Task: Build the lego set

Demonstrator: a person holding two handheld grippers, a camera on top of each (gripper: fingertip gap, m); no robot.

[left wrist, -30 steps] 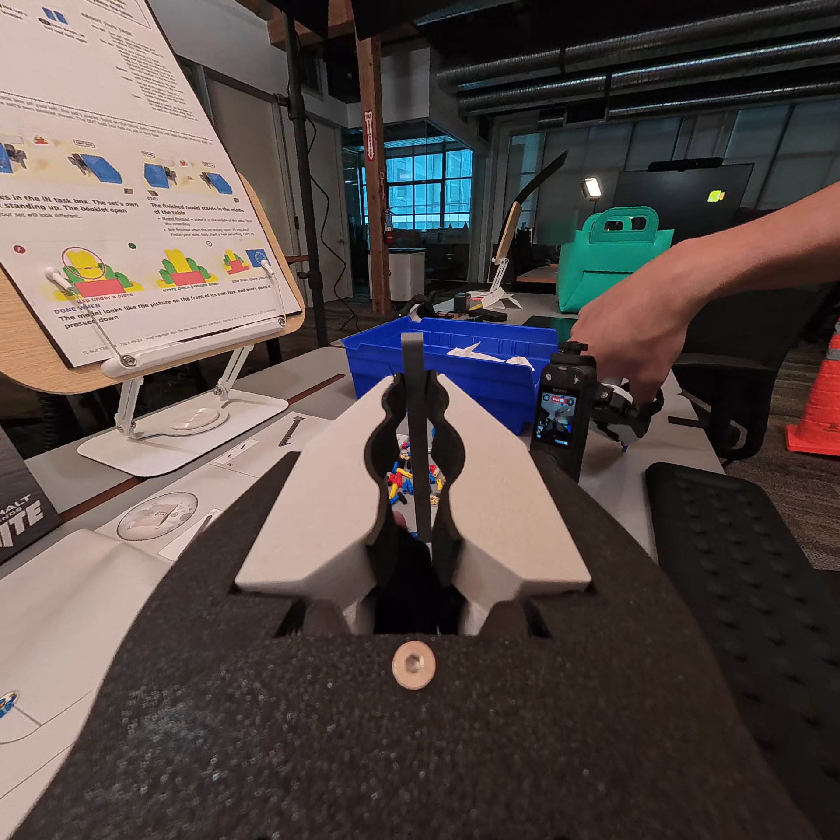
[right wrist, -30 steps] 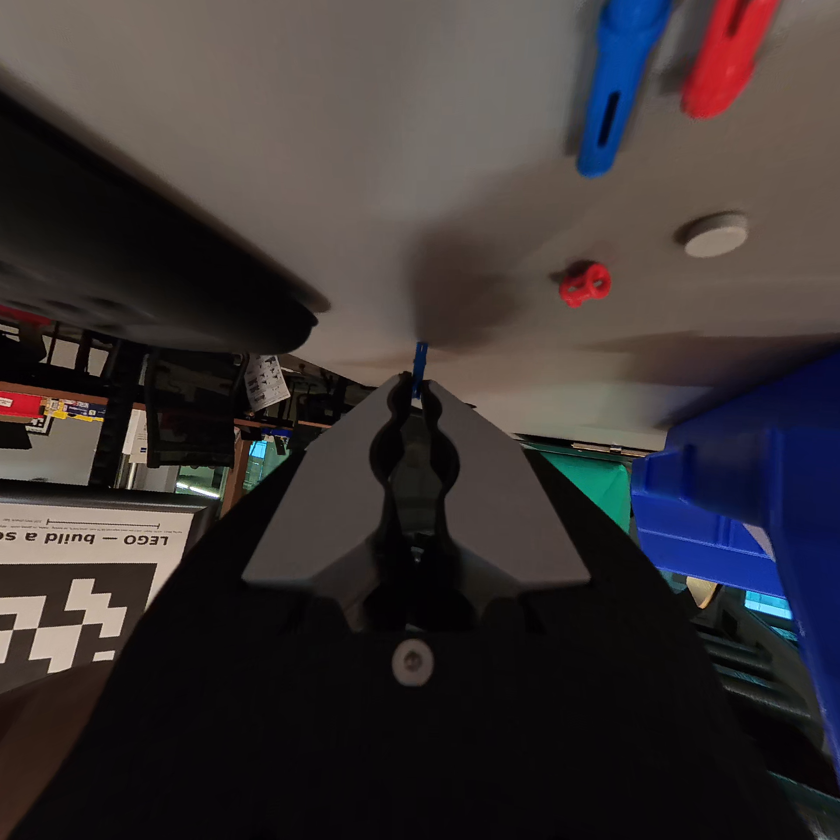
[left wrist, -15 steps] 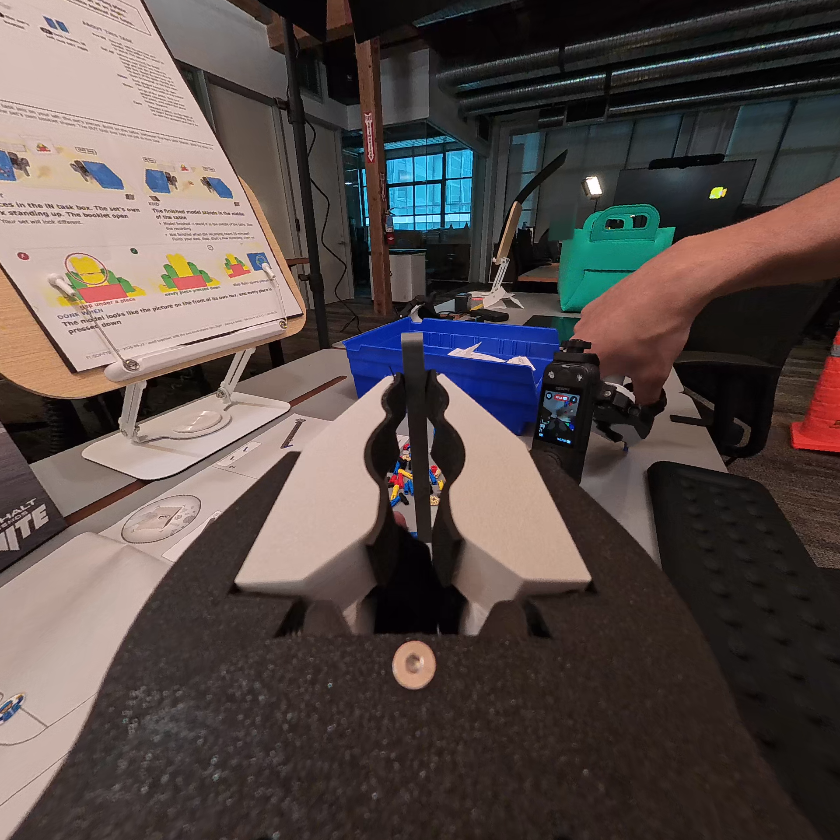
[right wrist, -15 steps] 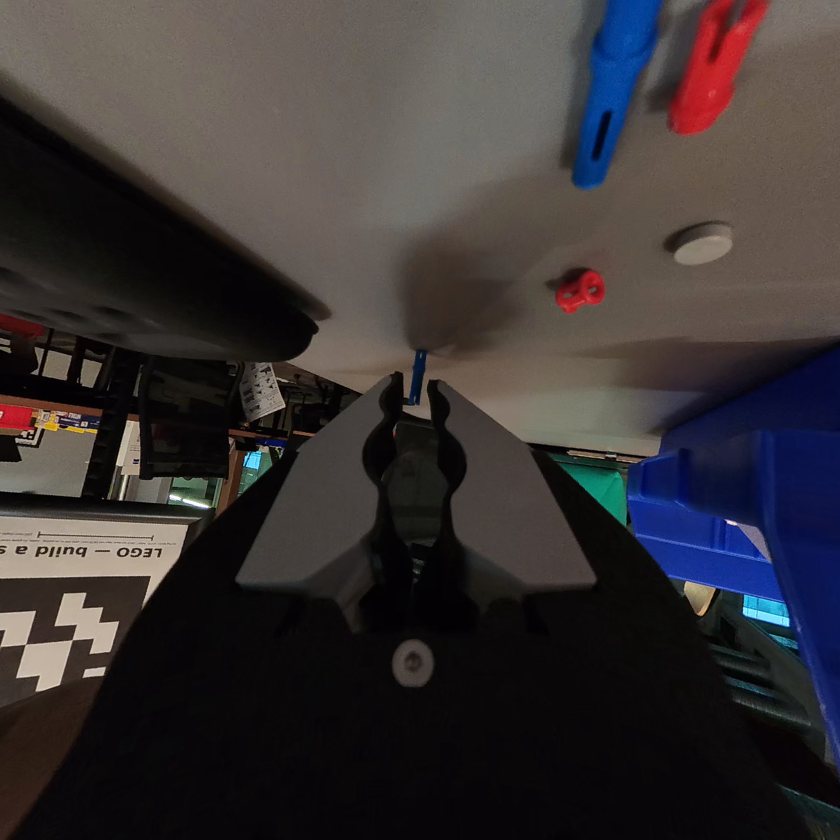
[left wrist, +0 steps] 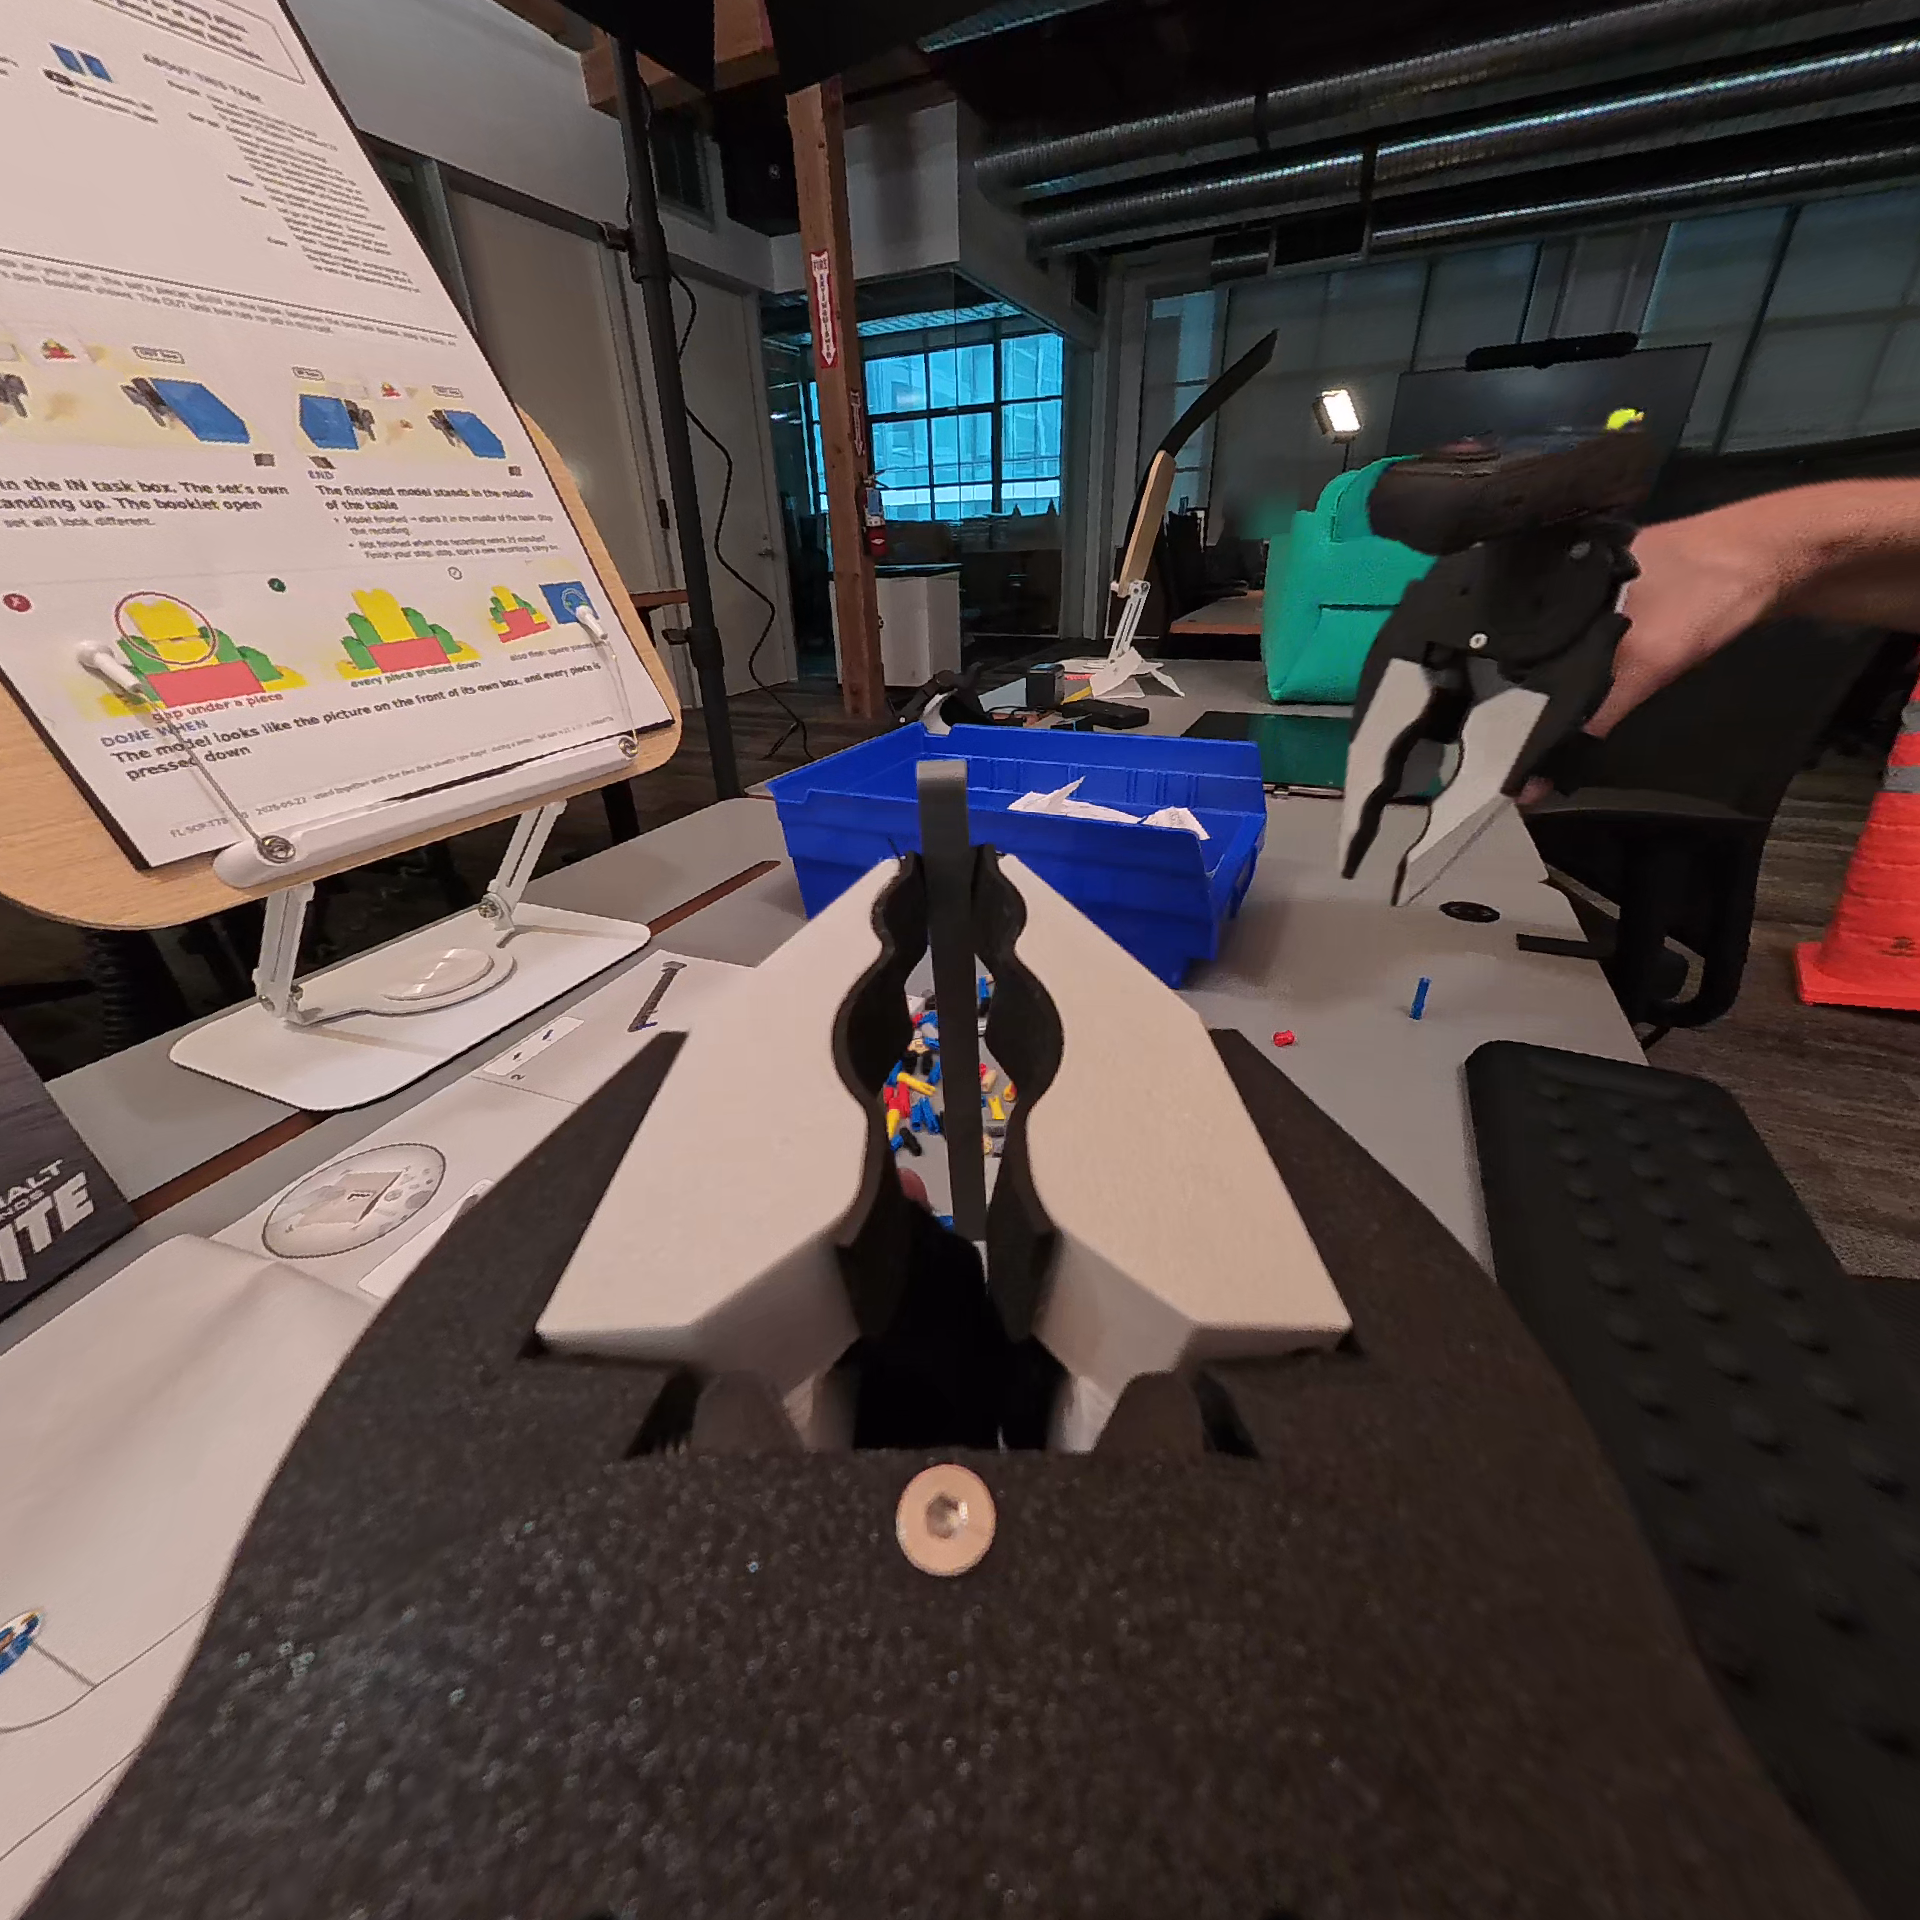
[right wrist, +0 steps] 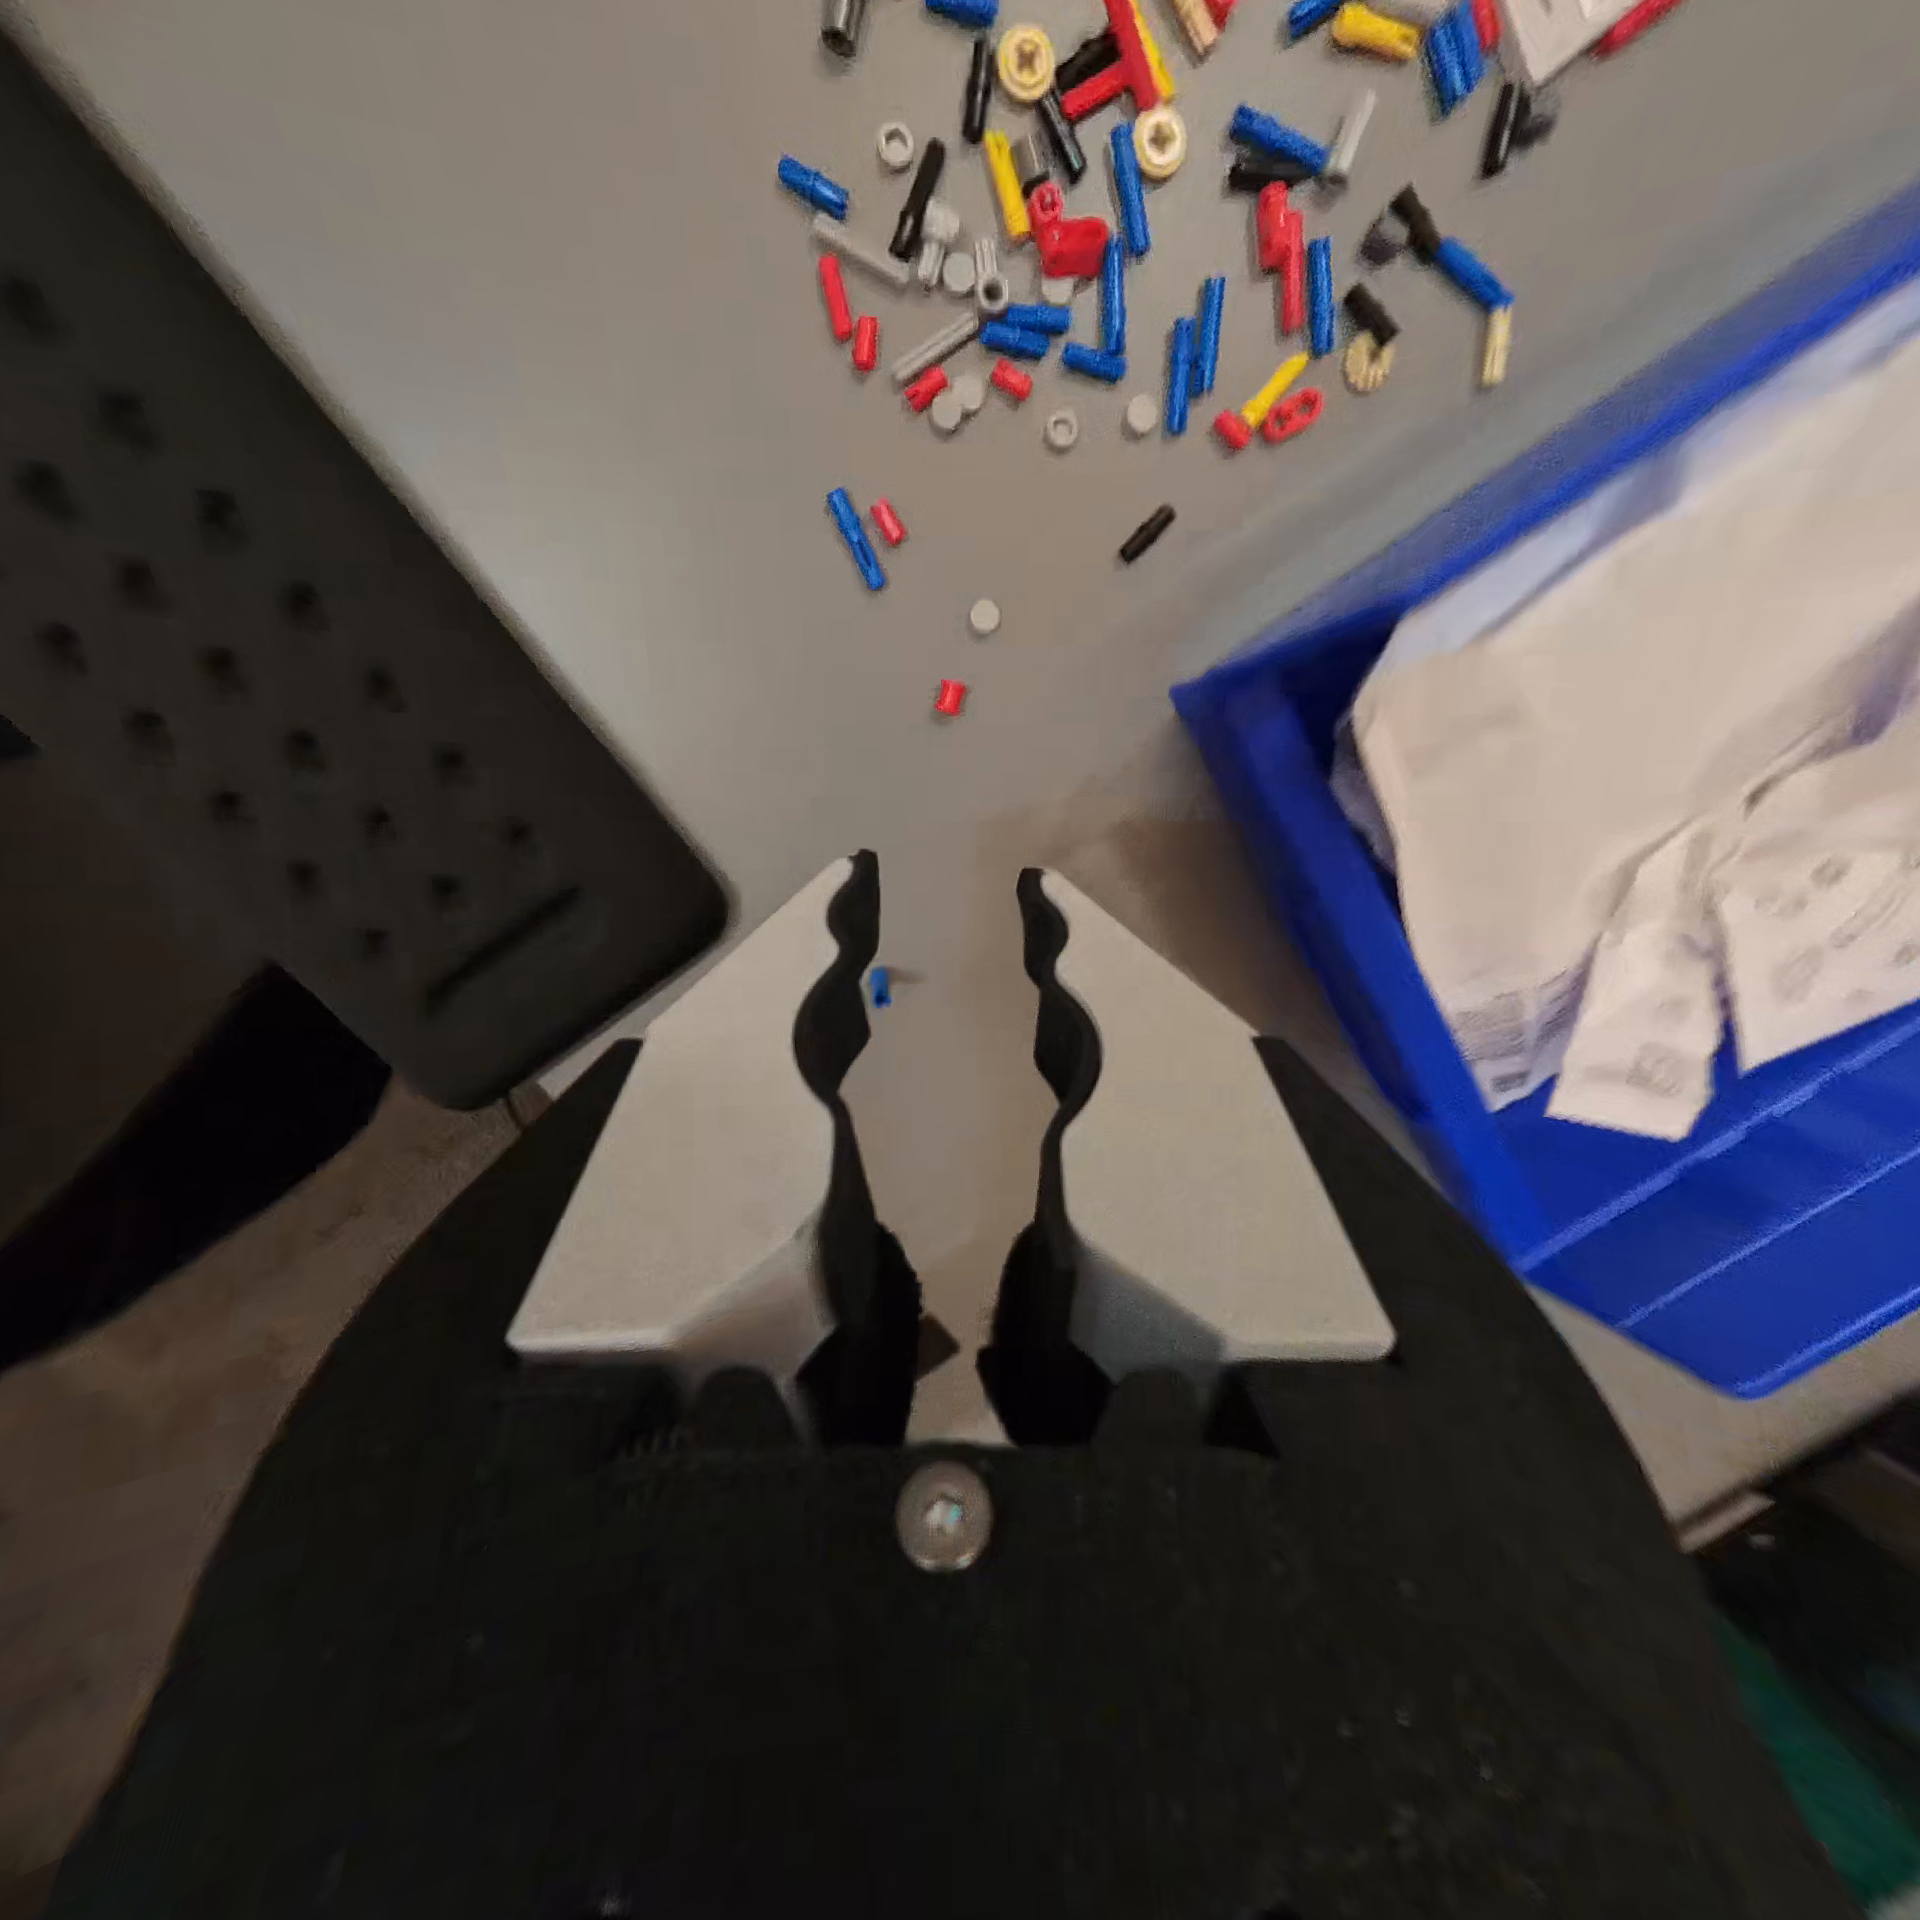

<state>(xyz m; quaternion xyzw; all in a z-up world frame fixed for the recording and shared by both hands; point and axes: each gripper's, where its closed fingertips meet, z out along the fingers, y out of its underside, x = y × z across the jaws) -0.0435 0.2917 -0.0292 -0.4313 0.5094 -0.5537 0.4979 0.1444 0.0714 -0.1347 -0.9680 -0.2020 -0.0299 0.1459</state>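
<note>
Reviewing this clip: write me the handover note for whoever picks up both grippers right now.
Left gripper: shut on a thin dark grey beam that stands upright between its fingers, held above the table.
Right gripper: open, empty, lifted over the table, pointing down beside the blue bin.
Parts: small blue pin stands alone on the table below the right gripper; a red bush lies a little beyond it; the main pile of loose pieces is farther on. The bin holds white paper bags.
Done: no assembled model in view.
Left: essentially the whole build.
</note>
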